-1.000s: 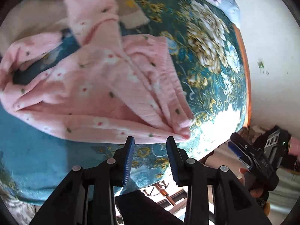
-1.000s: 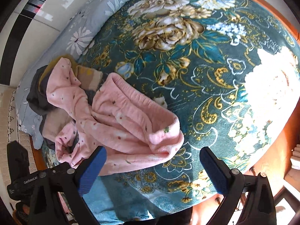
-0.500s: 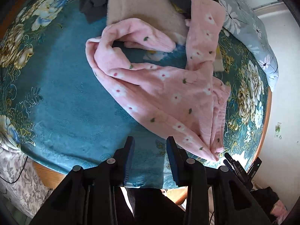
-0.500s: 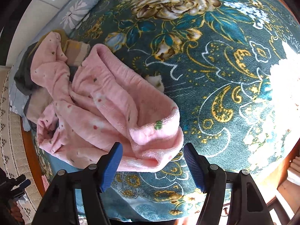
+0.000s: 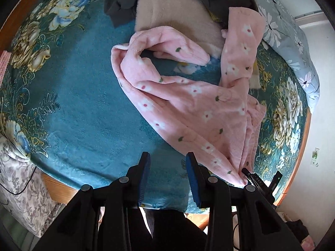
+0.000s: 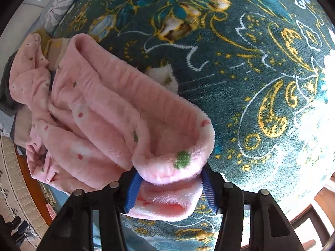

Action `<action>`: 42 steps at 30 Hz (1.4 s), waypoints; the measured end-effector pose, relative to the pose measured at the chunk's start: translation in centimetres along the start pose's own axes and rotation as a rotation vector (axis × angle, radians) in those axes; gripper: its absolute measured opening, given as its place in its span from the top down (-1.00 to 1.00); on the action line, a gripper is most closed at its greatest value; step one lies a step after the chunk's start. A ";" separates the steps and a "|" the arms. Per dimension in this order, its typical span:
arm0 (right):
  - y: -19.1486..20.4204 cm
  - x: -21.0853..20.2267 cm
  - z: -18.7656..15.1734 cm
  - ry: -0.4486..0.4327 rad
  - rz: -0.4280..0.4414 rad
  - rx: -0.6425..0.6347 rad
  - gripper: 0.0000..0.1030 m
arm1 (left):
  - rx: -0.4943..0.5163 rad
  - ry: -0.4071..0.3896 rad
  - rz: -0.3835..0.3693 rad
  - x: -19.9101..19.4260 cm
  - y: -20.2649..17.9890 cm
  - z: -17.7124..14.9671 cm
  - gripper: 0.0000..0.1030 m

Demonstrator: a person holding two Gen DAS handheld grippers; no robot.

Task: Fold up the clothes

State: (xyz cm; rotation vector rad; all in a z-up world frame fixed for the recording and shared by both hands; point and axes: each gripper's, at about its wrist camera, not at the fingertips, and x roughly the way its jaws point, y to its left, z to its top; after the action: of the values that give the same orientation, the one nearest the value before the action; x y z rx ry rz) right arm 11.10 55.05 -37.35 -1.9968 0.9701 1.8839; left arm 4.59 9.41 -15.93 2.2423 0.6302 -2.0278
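Pink fleece garment with small flower print (image 5: 188, 104) lies crumpled on bed, teal floral plush blanket (image 5: 83, 104) under it. Our right gripper (image 6: 169, 186) fingers straddle thick rolled hem (image 6: 173, 167); fabric fills gap, pads look closing on it, full clamp — cannot tell. We judge it as corner pick for spreading flat before folding. Our left gripper (image 5: 167, 175) fingers parted, nothing between, hovering over blanket near bed edge, likely waiting for second corner. Beige and dark grey clothes pile (image 5: 173, 10) at far side, grey daisy-print pillow (image 5: 293, 48), white wall (image 5: 320, 138) beyond.
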 end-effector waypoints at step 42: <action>-4.5 -14.8 3.3 -0.262 -0.213 0.268 0.74 | -0.168 -0.045 0.072 8.0 1.1 14.2 0.31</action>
State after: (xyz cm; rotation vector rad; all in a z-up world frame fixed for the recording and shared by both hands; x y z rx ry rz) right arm 11.84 64.90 -24.94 -1.5859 0.8481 1.7409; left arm -7.98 6.08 -25.82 2.0881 0.6777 -1.9091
